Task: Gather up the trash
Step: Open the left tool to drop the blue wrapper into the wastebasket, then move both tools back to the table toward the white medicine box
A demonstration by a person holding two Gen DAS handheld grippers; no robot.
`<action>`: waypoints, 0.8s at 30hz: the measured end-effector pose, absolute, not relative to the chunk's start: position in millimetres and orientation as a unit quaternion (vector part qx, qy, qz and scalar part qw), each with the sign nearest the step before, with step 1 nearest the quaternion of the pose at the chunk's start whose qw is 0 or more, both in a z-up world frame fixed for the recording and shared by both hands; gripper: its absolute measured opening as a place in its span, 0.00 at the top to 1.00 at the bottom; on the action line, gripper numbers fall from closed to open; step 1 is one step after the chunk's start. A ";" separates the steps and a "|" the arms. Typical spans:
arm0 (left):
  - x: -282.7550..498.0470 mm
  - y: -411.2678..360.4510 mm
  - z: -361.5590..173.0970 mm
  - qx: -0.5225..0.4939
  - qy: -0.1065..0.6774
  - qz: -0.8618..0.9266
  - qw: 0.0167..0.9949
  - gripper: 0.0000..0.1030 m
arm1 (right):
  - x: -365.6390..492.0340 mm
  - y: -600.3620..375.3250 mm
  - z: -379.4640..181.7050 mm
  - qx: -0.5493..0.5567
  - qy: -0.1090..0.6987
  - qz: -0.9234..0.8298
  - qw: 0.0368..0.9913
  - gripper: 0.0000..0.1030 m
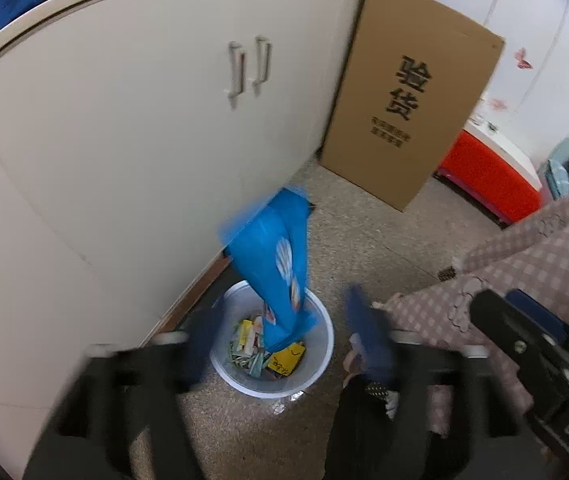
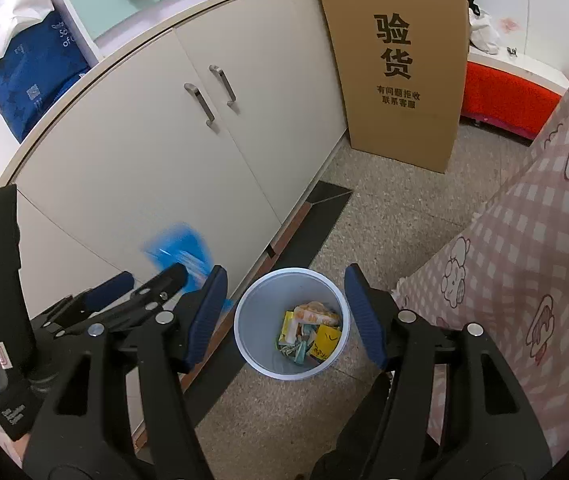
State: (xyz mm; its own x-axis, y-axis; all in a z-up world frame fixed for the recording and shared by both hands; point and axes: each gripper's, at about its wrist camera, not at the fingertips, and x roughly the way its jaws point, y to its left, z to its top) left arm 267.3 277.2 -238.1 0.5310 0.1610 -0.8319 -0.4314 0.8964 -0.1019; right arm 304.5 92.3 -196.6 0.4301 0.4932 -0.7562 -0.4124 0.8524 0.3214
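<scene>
A blue plastic wrapper [image 1: 272,256], blurred, hangs in the air in front of my left gripper [image 1: 282,344], its lower end dipping into the white trash bin [image 1: 320,344]. The left gripper's blue pads stand wide apart and do not touch the wrapper. The bin holds yellow packets [image 1: 284,360] and other scraps. In the right wrist view my right gripper [image 2: 286,316] is open above the same bin [image 2: 252,320], nothing between its fingers. There the left gripper [image 2: 156,274] shows at the left, with the wrapper [image 2: 180,252] just beyond its tips.
The bin stands on a speckled floor against a cream cabinet [image 2: 188,152] with two door handles. A tall cardboard box [image 2: 396,64] leans at the cabinet's far end. A bed with a pink checked cover [image 2: 524,264] borders the right side. A red box [image 1: 488,176] lies farther back.
</scene>
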 end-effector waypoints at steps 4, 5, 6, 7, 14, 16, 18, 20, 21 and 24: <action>262.3 278.0 -239.8 -0.160 0.458 0.169 0.858 0.33 | 303.4 86.6 -191.1 0.048 0.458 0.266 0.847 0.41; 260.7 277.6 -238.9 -0.161 0.456 0.170 0.858 0.33 | 302.8 84.3 -188.5 0.051 0.456 0.265 0.848 0.41; 258.4 276.8 -236.5 -0.162 0.454 0.172 0.859 0.32 | 301.6 80.3 -184.4 0.053 0.453 0.265 0.850 0.41; 256.3 275.7 -233.5 -0.164 0.451 0.171 0.860 0.31 | 300.3 75.9 -179.5 0.055 0.449 0.265 0.852 0.41; 246.7 250.5 -193.1 -0.169 0.418 0.149 0.880 0.31 | 292.2 30.4 -133.5 0.083 0.404 0.255 0.875 0.41; 247.6 237.5 -179.0 -0.166 0.409 0.137 0.887 0.31 | 289.7 10.2 -120.0 0.091 0.389 0.249 0.882 0.41; 250.6 219.8 -163.7 -0.162 0.399 0.119 0.894 0.31 | 288.1 -10.6 -108.2 0.097 0.375 0.241 0.890 0.41; 254.7 198.5 -149.3 -0.159 0.392 0.096 0.901 0.31 | 286.8 -35.0 -97.4 0.103 0.364 0.231 0.897 0.41; 256.1 188.8 -143.6 -0.157 0.388 0.085 0.904 0.31 | 286.5 -51.0 -91.7 0.109 0.357 0.224 0.900 0.41; 264.1 147.5 -122.4 -0.146 0.375 0.043 0.915 0.30 | 285.2 -97.8 -79.4 0.113 0.338 0.193 0.914 0.41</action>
